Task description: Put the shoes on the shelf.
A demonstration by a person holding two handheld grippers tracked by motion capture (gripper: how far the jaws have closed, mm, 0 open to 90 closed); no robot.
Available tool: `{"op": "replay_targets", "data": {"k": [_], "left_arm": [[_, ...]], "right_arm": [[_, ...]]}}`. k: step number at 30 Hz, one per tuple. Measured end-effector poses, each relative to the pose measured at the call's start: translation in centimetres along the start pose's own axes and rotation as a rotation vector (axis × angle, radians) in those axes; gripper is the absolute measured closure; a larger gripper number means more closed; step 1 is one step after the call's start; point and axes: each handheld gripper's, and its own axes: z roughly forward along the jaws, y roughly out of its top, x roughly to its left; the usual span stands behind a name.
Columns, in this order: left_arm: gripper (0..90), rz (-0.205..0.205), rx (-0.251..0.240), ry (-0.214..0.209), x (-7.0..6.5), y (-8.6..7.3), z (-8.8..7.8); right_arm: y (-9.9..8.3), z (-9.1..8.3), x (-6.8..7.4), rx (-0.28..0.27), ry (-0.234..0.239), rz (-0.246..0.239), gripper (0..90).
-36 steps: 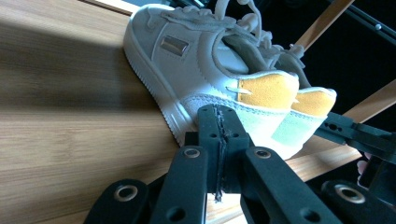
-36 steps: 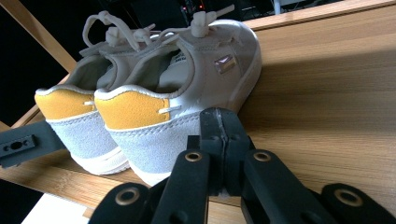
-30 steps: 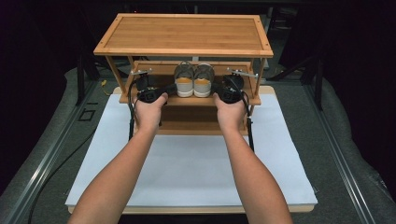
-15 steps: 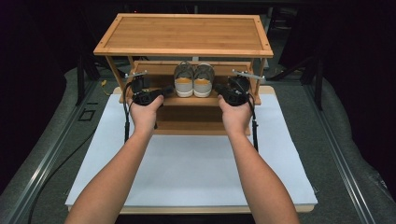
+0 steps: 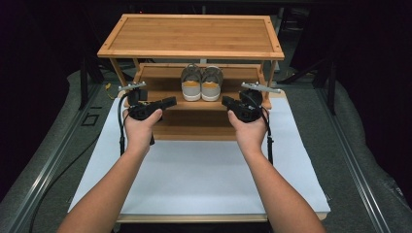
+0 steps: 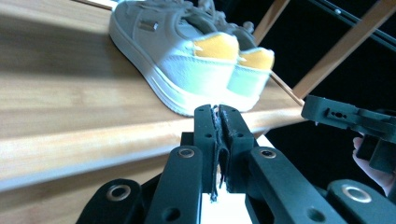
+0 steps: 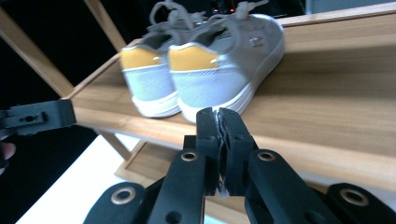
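Both hands have drawn apart and back from the shoes since the earlier frames. Nearest, the left gripper (image 5: pixel 167 101) at nine o'clock and right gripper (image 5: pixel 227 102) at three are pressed closed, empty. Beyond, the shoes (image 5: pixel 201 83) sit paired on the rack's middle shelf (image 5: pixel 160 77), apparently placed.

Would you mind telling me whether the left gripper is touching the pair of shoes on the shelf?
Apart. The high view shows the left gripper clear to the left of the shoes, with bare shelf between them; its jaws are shut on nothing.
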Motion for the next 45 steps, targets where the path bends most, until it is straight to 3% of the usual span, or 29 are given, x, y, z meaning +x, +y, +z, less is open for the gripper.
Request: {"op": "replay_targets", "data": {"k": [7,10,13,15,20,24,30,36,45], "left_arm": [[82.5,0.047,0.017,-0.018,-0.5,-1.2,-1.4],[79.7,0.074,0.022,-0.013,-0.4,-2.1,-2.1],[76.5,0.092,0.030,-0.008,-0.2,-3.0,-2.5],[75.1,0.099,0.036,-0.008,0.0,-3.5,-2.8],[68.5,0.125,0.061,0.013,0.3,-4.7,-3.5],[65.0,0.136,0.072,0.026,0.5,-5.7,-4.0],[59.5,0.174,0.073,0.069,0.9,-7.5,-5.0],[54.1,0.189,0.084,0.076,1.6,-8.9,-5.9],[50.7,0.210,0.117,0.088,2.7,-12.6,-6.7]], "right_arm": [[-1.0,-1.4,0.4,-0.001,0.034,-0.009,85.8],[-1.7,-2.1,0.6,0.005,0.027,-0.043,84.5],[-2.5,-2.4,0.5,0.012,0.038,-0.036,82.4],[-3.1,-2.6,0.7,0.020,0.010,-0.071,81.2],[-4.5,-3.1,0.8,0.033,-0.008,-0.083,76.5],[-5.5,-3.4,0.7,0.059,-0.013,-0.063,73.7],[-7.4,-4.6,0.2,0.054,-0.020,-0.046,72.1],[-9.1,-6.0,-0.2,0.059,-0.033,-0.063,70.2],[-12.8,-7.7,-1.8,0.044,-0.049,-0.038,66.1]]}}
